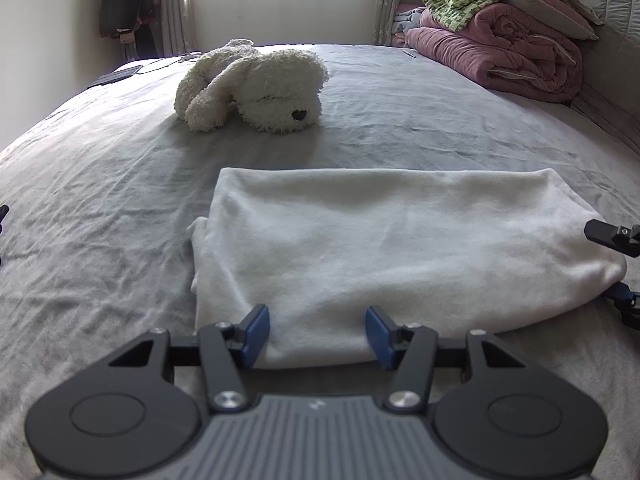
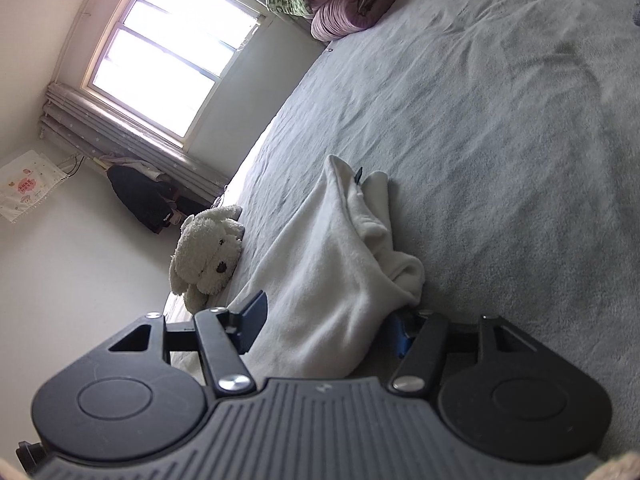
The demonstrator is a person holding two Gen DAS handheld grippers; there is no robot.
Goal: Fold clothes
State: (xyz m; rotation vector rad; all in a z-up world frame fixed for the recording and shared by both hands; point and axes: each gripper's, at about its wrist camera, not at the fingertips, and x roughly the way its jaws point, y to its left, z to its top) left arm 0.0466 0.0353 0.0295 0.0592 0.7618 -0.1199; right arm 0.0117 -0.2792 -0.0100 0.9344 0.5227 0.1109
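The left claw (image 1: 317,334) is standing spread at the bottom middle of the left wrist view, and the near edge of the white garment (image 1: 384,248) is lying between its two blue pads (image 1: 256,334). The pads are very close to the cloth on both sides, but I cannot tell if they are really pressing it or only framing it. The right claw (image 2: 326,326) is sitting at the lower middle of its own view (this picture is strongly tilted), with a bunched corner of the same garment between its jaws; one blue pad is free on the left, the other is half hidden under the cloth, so a real pinch is not clear here too.

The garment is lying on the grey bed (image 1: 100,200), already doubled into a wide band in the centre of the left view, with the plush dog (image 1: 256,88) well behind it and the pile of quilts (image 1: 500,40) in the upper right.

I am judging the cloth as light, soft and fleecy, with no stiffness at all. It will probably be sagging between two holding points and slipping out of a shallow grip. The best places are looking to be the two near corners, taking all layers together.
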